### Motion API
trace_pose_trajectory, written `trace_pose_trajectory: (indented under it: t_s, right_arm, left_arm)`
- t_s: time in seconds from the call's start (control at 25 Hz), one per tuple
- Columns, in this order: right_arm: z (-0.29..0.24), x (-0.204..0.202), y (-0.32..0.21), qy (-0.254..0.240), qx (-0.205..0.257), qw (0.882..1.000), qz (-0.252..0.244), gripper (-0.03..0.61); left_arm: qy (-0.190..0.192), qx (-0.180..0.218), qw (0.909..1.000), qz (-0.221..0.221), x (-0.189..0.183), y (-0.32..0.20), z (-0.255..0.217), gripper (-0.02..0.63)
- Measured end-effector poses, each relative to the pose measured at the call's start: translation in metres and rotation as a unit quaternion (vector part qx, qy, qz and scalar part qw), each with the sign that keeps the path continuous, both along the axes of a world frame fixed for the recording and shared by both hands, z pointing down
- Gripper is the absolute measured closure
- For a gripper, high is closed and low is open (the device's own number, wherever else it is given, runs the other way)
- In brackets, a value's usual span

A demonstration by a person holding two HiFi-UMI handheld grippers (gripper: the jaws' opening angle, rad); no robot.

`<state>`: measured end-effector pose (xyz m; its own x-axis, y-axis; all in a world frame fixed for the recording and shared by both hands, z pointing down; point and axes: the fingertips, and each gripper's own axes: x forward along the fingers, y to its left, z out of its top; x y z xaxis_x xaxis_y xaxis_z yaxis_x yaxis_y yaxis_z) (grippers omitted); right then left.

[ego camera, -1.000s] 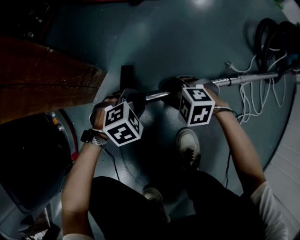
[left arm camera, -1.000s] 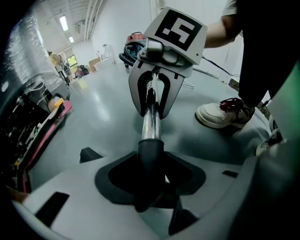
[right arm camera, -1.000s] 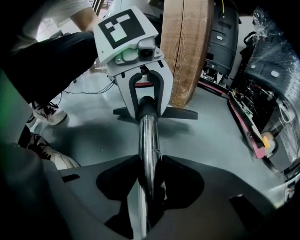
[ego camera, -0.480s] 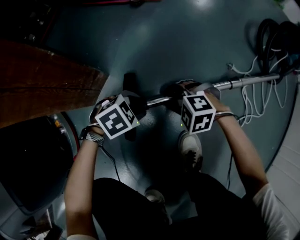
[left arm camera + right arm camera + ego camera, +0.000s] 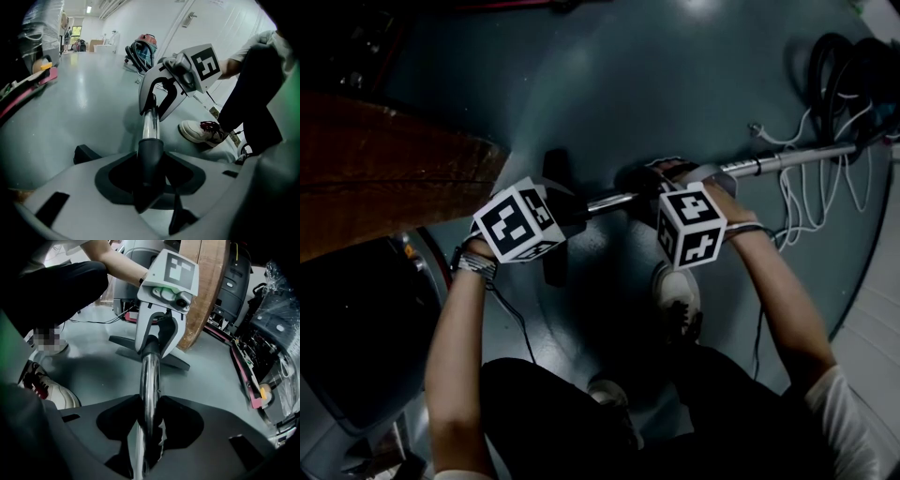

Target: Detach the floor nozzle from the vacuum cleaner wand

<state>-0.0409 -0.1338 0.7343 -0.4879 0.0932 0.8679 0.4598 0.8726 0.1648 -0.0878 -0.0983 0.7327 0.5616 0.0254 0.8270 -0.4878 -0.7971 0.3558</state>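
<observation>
The vacuum wand (image 5: 787,159), a chrome tube, lies across the grey floor, and its left end runs into the dark neck of the black floor nozzle (image 5: 555,267). My left gripper (image 5: 572,211) is shut on that dark neck (image 5: 150,157), where the chrome tube (image 5: 150,126) enters it. My right gripper (image 5: 652,192) is shut on the chrome tube (image 5: 150,380) a little farther right. In the right gripper view the left gripper (image 5: 158,329) holds the neck above the flat nozzle (image 5: 176,361). In the left gripper view the right gripper (image 5: 161,93) clamps the tube.
A wooden panel (image 5: 384,169) stands at the left beside a dark machine (image 5: 356,328). White cables (image 5: 797,187) and a coiled black hose (image 5: 844,66) lie at the right end of the wand. The person's shoe (image 5: 678,291) rests just below the tube.
My left gripper has rolled around the nozzle neck, its marker cube swinging up and to the left. The nozzle has turned with it. The right gripper has kept still on the tube.
</observation>
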Motion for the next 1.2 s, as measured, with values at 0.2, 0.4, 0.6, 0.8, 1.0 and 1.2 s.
trace_pose_trajectory:
  t_s: [0.2,0.4,0.6,0.8,1.0,1.2]
  right_arm:
    - [-0.002,0.000,-0.006,-0.007,0.004,1.000,0.001,0.414]
    - [0.001,-0.002,-0.008,-0.007,0.006,1.000,0.001,0.414]
    - [0.004,-0.001,-0.011,-0.005,0.004,1.000,0.001,0.414]
    - [0.006,-0.004,-0.016,0.001,-0.005,1.000,0.007,0.414]
    - [0.006,-0.007,-0.019,-0.002,-0.021,1.000,0.014,0.414]
    - [0.010,-0.004,-0.014,0.003,-0.012,1.000,0.007,0.414]
  left_arm:
    - [-0.036,0.047,0.9981,0.018,-0.002,-0.006,-0.001,0.431]
    - [-0.095,0.107,0.9884,0.051,-0.005,-0.006,0.007,0.433]
    - [-0.135,0.153,0.9771,0.061,-0.006,-0.010,0.010,0.433]
    - [-0.183,0.198,0.9611,0.062,-0.010,-0.016,0.011,0.433]
    - [-0.199,0.224,0.9517,0.065,-0.012,-0.019,0.011,0.436]
    - [-0.180,0.189,0.9641,0.051,-0.014,-0.014,0.013,0.436]
